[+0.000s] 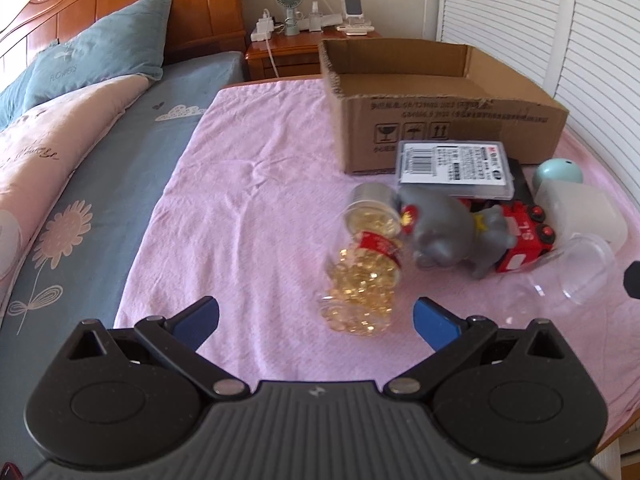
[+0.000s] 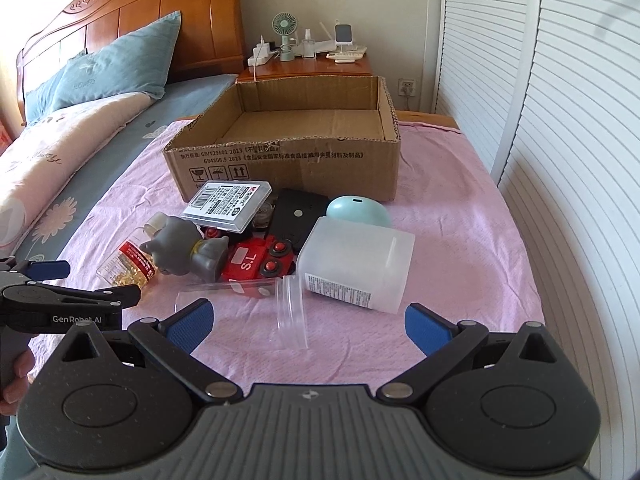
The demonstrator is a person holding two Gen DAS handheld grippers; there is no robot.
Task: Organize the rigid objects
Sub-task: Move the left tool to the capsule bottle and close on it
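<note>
A pile of objects lies on the pink cloth in front of an open cardboard box (image 1: pixel 448 120) (image 2: pixel 288 164). A clear bottle of yellow capsules (image 1: pixel 364 272) (image 2: pixel 128 262) lies on its side just ahead of my left gripper (image 1: pixel 316 320), which is open and empty. Beside it are a grey toy animal (image 1: pixel 448 232) (image 2: pixel 188 250), a red toy truck (image 1: pixel 524 240) (image 2: pixel 256 260), a flat labelled case (image 1: pixel 454 168) (image 2: pixel 228 202), a frosted white jar (image 2: pixel 356 264) and a clear plastic cup (image 2: pixel 290 312) (image 1: pixel 576 268). My right gripper (image 2: pixel 306 324) is open, the cup lying between its fingers.
A teal egg-shaped object (image 2: pixel 358 210) and a black device (image 2: pixel 298 216) lie behind the jar. A bed with pillows (image 1: pixel 100 52) is to the left. A nightstand (image 2: pixel 312 64) with a fan stands behind the box. White louvred doors (image 2: pixel 560 120) line the right side.
</note>
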